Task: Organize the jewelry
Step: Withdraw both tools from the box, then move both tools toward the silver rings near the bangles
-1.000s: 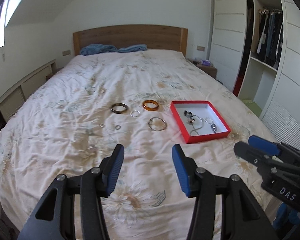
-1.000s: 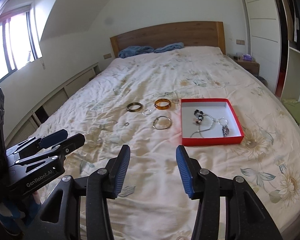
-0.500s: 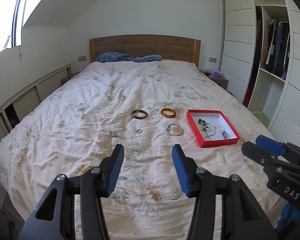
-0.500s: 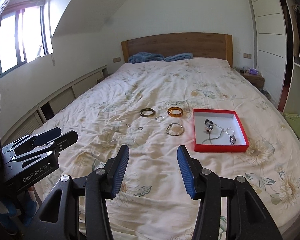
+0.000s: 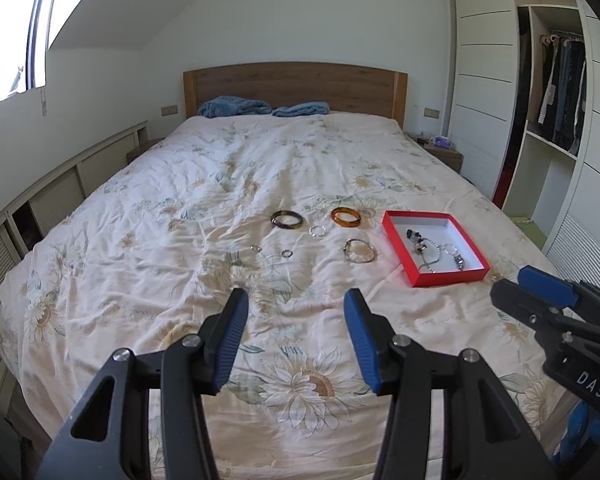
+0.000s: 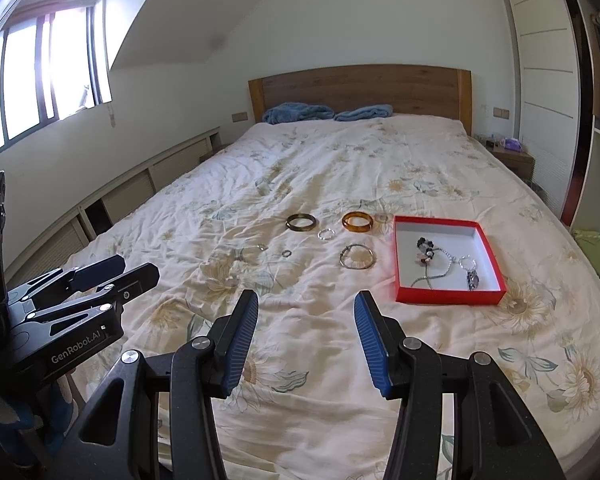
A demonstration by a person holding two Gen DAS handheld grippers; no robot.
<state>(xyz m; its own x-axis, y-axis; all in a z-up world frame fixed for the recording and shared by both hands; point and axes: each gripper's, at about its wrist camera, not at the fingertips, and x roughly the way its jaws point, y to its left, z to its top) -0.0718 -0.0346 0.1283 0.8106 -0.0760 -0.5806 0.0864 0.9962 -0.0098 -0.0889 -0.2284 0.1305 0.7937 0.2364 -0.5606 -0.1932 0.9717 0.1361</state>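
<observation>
From the left wrist view, the left gripper (image 5: 292,308) hangs over the near part of the bed (image 5: 180,264), its jaws apart with nothing between them. Farther on lie a dark bangle (image 5: 286,219), an amber bangle (image 5: 346,216) and a silver bracelet (image 5: 359,251), all left of the red box (image 5: 436,278), which contains chains.

From the right wrist view, the right gripper (image 6: 306,312) is also parted and empty. The red box (image 6: 448,295) lies ahead to the right, and the left gripper (image 6: 116,270) shows at the left edge.
</observation>
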